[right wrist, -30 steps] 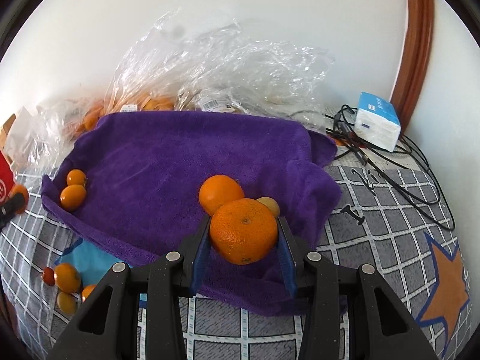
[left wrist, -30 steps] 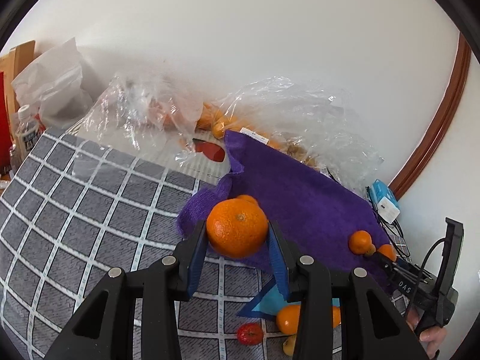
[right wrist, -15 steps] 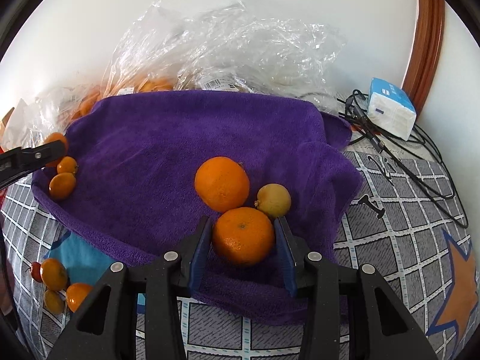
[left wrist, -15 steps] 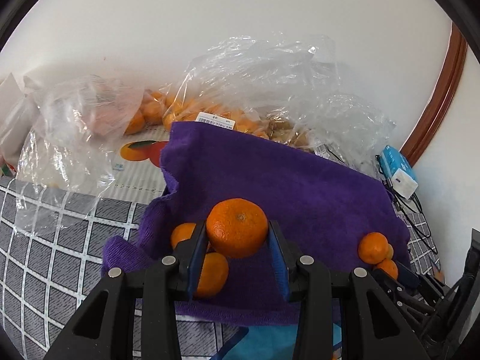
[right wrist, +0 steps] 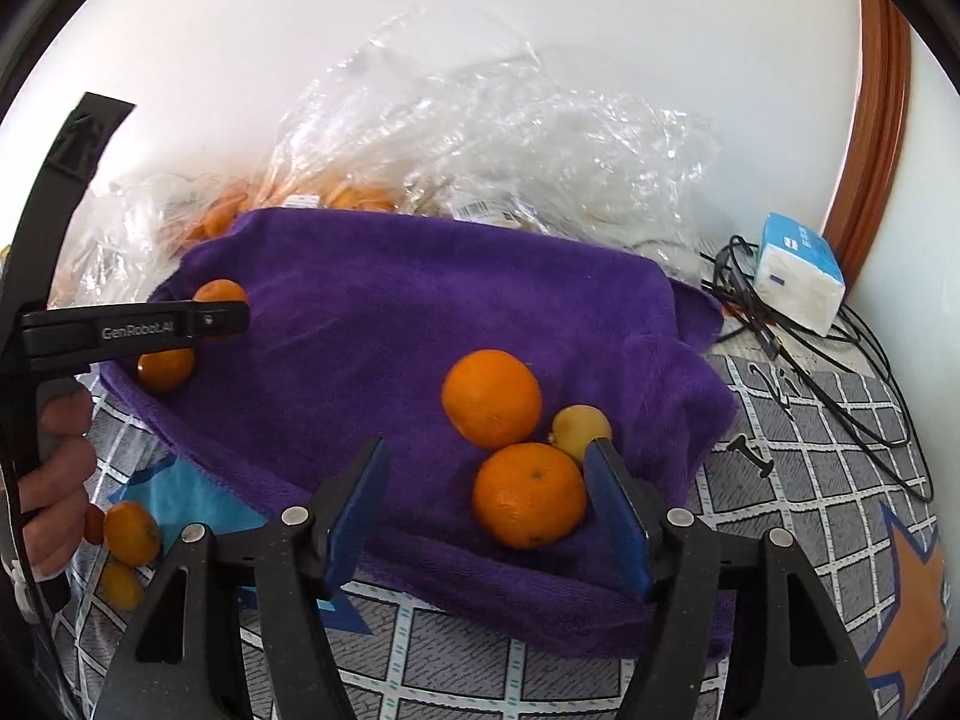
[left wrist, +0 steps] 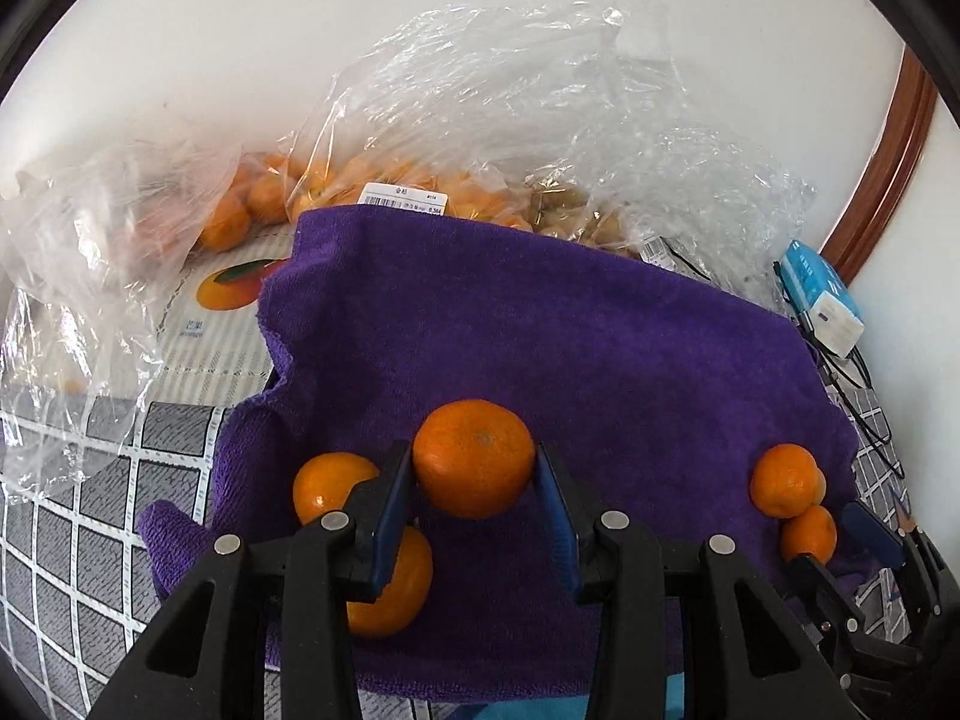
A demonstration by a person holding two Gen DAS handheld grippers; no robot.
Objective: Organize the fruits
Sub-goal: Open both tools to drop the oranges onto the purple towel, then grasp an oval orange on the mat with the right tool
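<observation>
Mandarins all over this purple towel (left wrist: 540, 330), and two of them sit between jaws right now. Left gripper (left wrist: 474, 495) is clenched on a mandarin (left wrist: 474, 457), lifted just above the towel's near-left corner. Right gripper (right wrist: 486, 504) has just been opening its jaws; the released mandarin (right wrist: 529, 495) rests on the towel between the blue pads, touching neither that I can see clearly, though it lies close to the right one.

Handling, as I judge it: these are light, round, firm fruit with a loose soft peel. They roll easily, less so on the plush towel, and they bruise if squeezed hard. The widest part, across the middle, is the place to take hold, as the left pads do.

Count time. In the right view: two mandarins in the near-right cluster, plus one small yellowish fruit (right wrist: 581, 429) touching them. At the far-left end, two more on the towel beside the left gripper, one partly hidden, besides the one it carries. Two small orange fruits (right wrist: 131, 531) lie off the towel on the checked cover (right wrist: 810, 480) at near left. Clear bags (left wrist: 510, 120) behind hold more, too crumpled to count. One blue-and-white pack (right wrist: 798, 273) sits far right.
</observation>
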